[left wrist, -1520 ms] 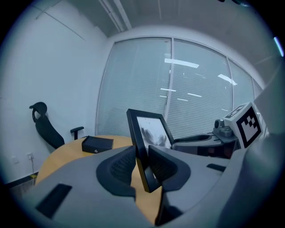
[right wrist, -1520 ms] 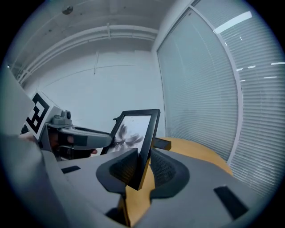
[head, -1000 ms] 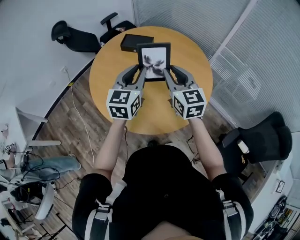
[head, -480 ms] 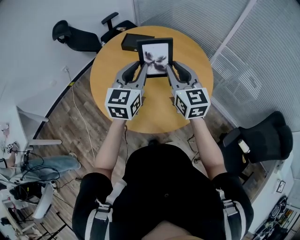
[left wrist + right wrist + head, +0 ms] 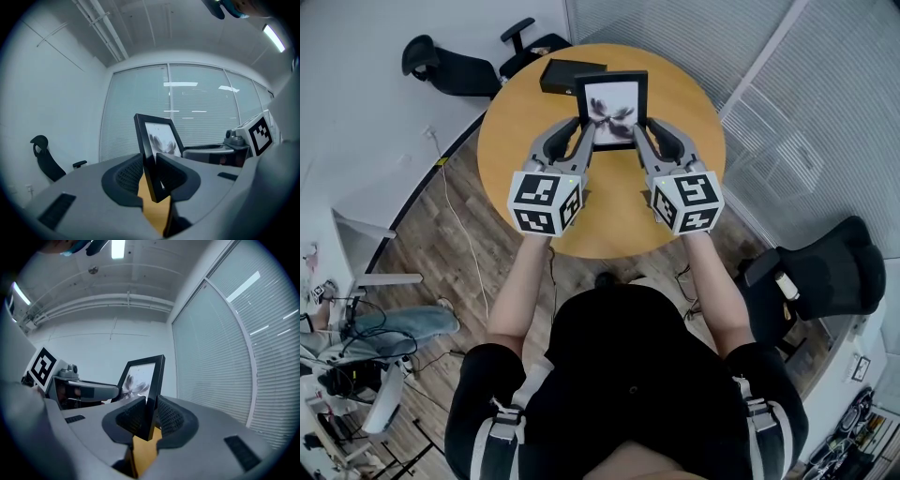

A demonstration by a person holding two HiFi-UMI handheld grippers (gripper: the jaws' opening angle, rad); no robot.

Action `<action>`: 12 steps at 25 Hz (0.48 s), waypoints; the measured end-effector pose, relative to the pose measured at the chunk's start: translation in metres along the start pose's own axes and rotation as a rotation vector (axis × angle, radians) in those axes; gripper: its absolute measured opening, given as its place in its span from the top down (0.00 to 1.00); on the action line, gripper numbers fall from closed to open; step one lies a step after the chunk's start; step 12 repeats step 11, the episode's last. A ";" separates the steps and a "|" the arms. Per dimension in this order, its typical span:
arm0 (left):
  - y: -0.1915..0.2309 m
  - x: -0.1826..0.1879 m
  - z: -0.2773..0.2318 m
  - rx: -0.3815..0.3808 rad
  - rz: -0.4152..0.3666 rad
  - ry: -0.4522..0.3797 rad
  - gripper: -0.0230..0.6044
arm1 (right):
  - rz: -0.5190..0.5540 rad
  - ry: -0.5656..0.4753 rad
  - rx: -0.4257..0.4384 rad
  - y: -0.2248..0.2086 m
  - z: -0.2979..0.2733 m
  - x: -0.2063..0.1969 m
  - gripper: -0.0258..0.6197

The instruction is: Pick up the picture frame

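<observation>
A black picture frame [image 5: 612,106] with a grey flower print is held upright above the round wooden table [image 5: 525,122]. My left gripper [image 5: 584,141] is shut on the frame's lower left edge, and the left gripper view shows that edge [image 5: 150,164] pinched between the ribbed pads. My right gripper [image 5: 637,141] is shut on the lower right edge [image 5: 151,404], with both pads pressed on the black moulding. The two grippers point level, side by side. In each gripper view the other gripper's marker cube shows beyond the frame.
A flat black box [image 5: 570,76] lies on the table just behind the frame. Black office chairs stand at the far left [image 5: 455,70] and at the right [image 5: 820,277]. Window blinds [image 5: 787,112] line the right side. Cables trail across the wood floor on the left.
The frame has risen off the table and now shows higher in the head view, with both grippers still on its lower corners. The right jaws closed in slightly onto its edge.
</observation>
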State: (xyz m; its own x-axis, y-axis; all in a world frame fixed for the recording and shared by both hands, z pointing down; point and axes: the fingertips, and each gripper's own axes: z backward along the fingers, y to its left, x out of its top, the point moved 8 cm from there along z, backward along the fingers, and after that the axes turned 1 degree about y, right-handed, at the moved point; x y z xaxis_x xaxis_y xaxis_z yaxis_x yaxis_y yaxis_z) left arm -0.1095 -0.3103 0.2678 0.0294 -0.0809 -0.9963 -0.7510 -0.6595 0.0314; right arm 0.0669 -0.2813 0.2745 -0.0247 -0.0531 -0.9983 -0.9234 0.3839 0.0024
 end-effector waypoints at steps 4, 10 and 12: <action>-0.005 0.000 -0.002 0.001 0.004 0.002 0.80 | 0.001 0.000 -0.001 -0.003 0.005 0.000 0.82; -0.008 -0.002 0.004 0.003 0.000 0.006 0.80 | 0.007 0.003 -0.002 0.001 0.010 -0.002 0.82; -0.008 -0.003 0.005 0.003 0.000 0.007 0.80 | 0.007 0.004 -0.003 0.002 0.011 -0.003 0.82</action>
